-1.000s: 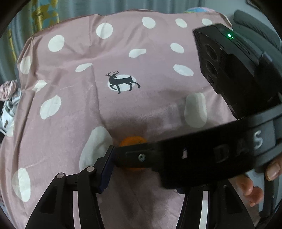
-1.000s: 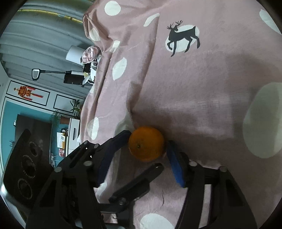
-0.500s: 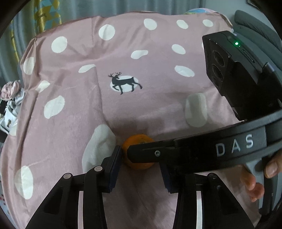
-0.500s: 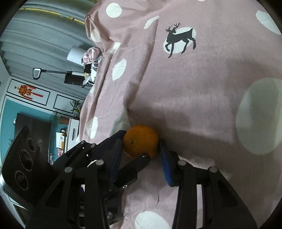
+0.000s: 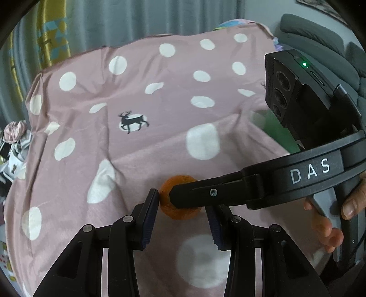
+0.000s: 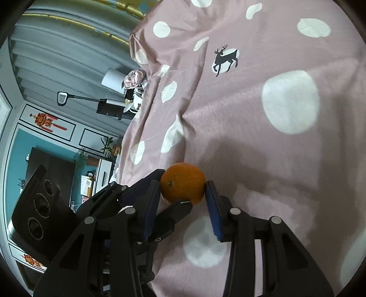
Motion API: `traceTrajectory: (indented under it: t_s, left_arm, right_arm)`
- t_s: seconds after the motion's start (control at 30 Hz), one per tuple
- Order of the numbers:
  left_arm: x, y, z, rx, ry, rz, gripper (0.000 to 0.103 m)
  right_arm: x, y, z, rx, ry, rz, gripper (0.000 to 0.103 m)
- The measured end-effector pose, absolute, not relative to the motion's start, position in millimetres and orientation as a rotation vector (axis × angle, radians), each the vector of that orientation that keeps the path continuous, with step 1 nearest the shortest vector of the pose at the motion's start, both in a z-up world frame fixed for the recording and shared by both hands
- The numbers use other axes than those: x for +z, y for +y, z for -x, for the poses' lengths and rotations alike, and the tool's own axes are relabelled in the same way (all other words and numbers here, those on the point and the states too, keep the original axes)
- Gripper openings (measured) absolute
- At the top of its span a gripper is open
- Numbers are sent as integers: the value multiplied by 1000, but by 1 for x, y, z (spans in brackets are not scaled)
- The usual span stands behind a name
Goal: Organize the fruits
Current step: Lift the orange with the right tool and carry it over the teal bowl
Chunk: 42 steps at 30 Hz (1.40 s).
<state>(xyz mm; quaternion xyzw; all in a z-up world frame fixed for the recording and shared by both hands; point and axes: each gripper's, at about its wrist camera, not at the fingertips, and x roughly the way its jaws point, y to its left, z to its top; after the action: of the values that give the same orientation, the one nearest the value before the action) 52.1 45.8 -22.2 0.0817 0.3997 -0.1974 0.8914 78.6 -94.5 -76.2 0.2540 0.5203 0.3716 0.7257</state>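
An orange (image 5: 180,210) sits between both pairs of fingers above a pink polka-dot cloth (image 5: 137,141). My left gripper (image 5: 180,205) is shut on it, its blue pads against the fruit's sides. My right gripper (image 6: 183,189) is also shut on the orange (image 6: 183,185), crossing from the right in the left wrist view, where its black finger (image 5: 205,194) covers part of the fruit. In the right wrist view the left gripper's finger (image 6: 173,212) lies under the orange.
The cloth carries white dots and a black deer print (image 5: 132,121). Something green (image 5: 274,130) shows at the cloth's right edge behind the right gripper's body. A grey sofa (image 5: 320,45) stands at the far right. Curtains (image 5: 114,20) hang behind.
Both grippers have closed in on the orange and risen with it; the cloth now looks farther away and more of it shows.
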Motion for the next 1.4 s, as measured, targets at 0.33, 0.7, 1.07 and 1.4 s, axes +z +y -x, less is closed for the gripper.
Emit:
traceTrajectory:
  t_s: [0.33, 0.7, 1.07, 1.4]
  left_arm:
    - [-4, 16, -13, -461, 795, -181, 42]
    - [22, -21, 8, -513, 737, -222, 42]
    - [42, -57, 10, -566, 689, -247, 42]
    - [52, -93, 2, -617, 665, -278, 42]
  right_arm:
    - [-63, -132, -42, 802, 1105, -588, 40]
    - [-42, -178, -20, 768, 1015, -631, 40]
    - [-25, -221, -11, 728, 920, -677, 38]
    - [-18, -260, -11, 681, 862, -716, 38]
